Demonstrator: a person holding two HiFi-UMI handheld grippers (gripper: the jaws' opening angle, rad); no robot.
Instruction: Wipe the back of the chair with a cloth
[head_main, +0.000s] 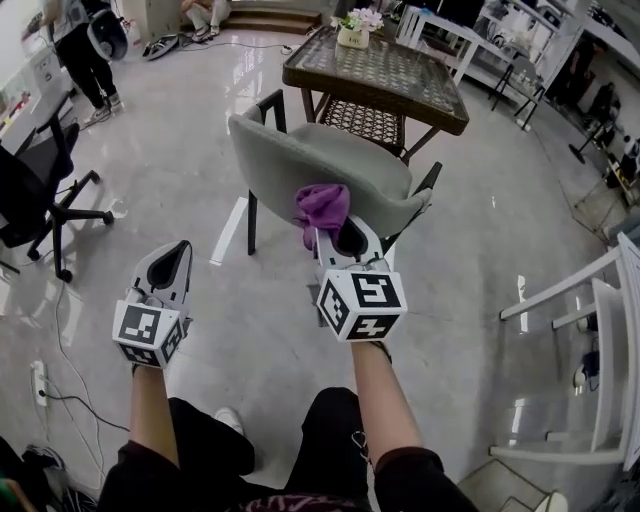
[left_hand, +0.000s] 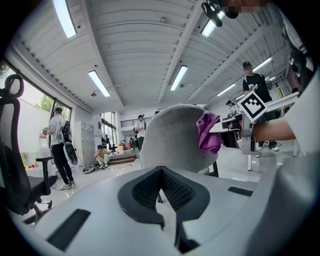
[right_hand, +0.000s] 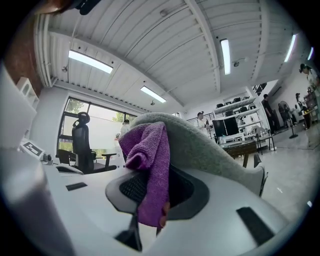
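One purple fabric cloth (head_main: 323, 207) is grasped by the clenched right hand-held gripper (head_main: 340, 235) and laid against the upper rear face of the grey-green padded chair back (head_main: 290, 160). Wiping is judged under way; a sideways stroke along the shell is called for next. The left hand-held gripper (head_main: 172, 258) is held closed and empty, apart from the chair. A glass-topped brown surface (head_main: 380, 75) stands just beyond, clear of the stroke.

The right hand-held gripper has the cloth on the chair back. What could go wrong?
The cloth is pinched by one bunched fold in the right hand-held gripper; rubbing might drag it out. The left hand-held gripper hangs apart from the chair, so pushing could slide it on the glossy floor.
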